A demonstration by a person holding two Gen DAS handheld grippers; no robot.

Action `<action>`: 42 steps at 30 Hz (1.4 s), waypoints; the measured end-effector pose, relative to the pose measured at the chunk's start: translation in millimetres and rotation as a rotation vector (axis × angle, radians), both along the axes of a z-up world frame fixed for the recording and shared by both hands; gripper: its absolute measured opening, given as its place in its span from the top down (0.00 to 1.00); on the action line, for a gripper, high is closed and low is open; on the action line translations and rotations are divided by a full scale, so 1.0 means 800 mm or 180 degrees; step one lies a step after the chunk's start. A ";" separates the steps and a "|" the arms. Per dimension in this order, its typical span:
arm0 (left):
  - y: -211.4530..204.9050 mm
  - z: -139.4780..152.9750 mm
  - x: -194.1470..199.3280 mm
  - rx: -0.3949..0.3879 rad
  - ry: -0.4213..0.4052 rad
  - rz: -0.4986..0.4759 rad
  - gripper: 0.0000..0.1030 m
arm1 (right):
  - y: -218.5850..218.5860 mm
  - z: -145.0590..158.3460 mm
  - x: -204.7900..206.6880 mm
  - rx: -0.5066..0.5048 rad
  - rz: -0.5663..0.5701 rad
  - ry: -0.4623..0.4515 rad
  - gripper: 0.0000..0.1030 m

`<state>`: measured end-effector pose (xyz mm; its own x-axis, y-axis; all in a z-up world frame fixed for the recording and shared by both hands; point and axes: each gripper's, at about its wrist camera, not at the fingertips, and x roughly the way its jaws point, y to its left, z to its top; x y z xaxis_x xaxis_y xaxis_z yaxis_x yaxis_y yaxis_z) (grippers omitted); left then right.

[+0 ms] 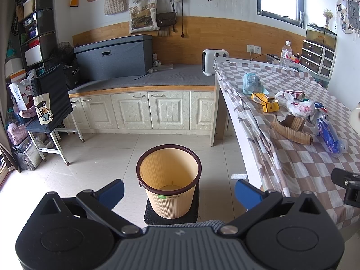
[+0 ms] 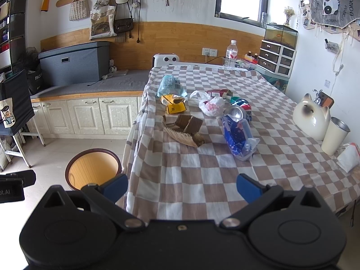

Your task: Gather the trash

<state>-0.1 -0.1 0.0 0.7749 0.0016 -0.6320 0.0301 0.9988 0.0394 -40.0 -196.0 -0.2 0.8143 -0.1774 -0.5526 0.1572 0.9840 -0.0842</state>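
A tan waste bin [image 1: 168,180] with a dark rim stands on a dark mat on the floor, left of the table; it also shows in the right wrist view [image 2: 92,168]. Trash lies on the checkered tablecloth [image 2: 202,175]: torn brown cardboard [image 2: 184,130], a blue patterned wrapper [image 2: 238,137], a crushed can [image 2: 238,112], a white plastic bag [image 2: 211,105], a yellow box [image 2: 174,104] and a light blue packet [image 2: 169,85]. My left gripper [image 1: 178,193] is open and empty above the bin. My right gripper [image 2: 182,187] is open and empty over the table's near edge.
A water bottle [image 2: 231,55] stands at the table's far end. A ceramic cat [image 2: 311,119], a white cup [image 2: 334,138] and a white pouch [image 2: 347,158] sit along the right edge. Cabinets [image 1: 139,110] and a chair [image 1: 49,103] stand on the left.
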 end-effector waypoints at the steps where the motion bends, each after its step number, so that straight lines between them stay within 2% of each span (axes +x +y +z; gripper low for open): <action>1: 0.000 0.000 0.000 -0.0001 0.0001 -0.0001 0.00 | 0.000 0.000 0.000 0.0000 -0.0001 0.0000 0.00; 15: 0.000 0.000 0.000 -0.0002 -0.0004 -0.0001 0.00 | 0.006 -0.003 0.001 0.0001 -0.0001 0.0001 0.00; 18: 0.000 0.006 -0.004 -0.0027 -0.0111 -0.0026 0.00 | 0.004 0.003 0.000 0.0000 -0.0003 -0.0020 0.00; 23: -0.011 0.025 -0.007 -0.0108 -0.0427 -0.0069 0.00 | -0.004 0.007 -0.013 -0.0013 0.0003 -0.0231 0.00; 31: -0.044 0.055 0.003 -0.0161 -0.0917 -0.0347 0.00 | -0.031 0.027 -0.019 0.0037 -0.0068 -0.0710 0.00; 38: -0.096 0.073 0.033 -0.0126 -0.1201 -0.0604 0.00 | -0.064 0.045 -0.012 -0.0127 -0.0215 -0.1063 0.00; 42: -0.130 0.072 0.060 -0.0128 -0.1227 -0.0770 0.00 | -0.094 0.049 -0.006 -0.0145 -0.0320 -0.1216 0.00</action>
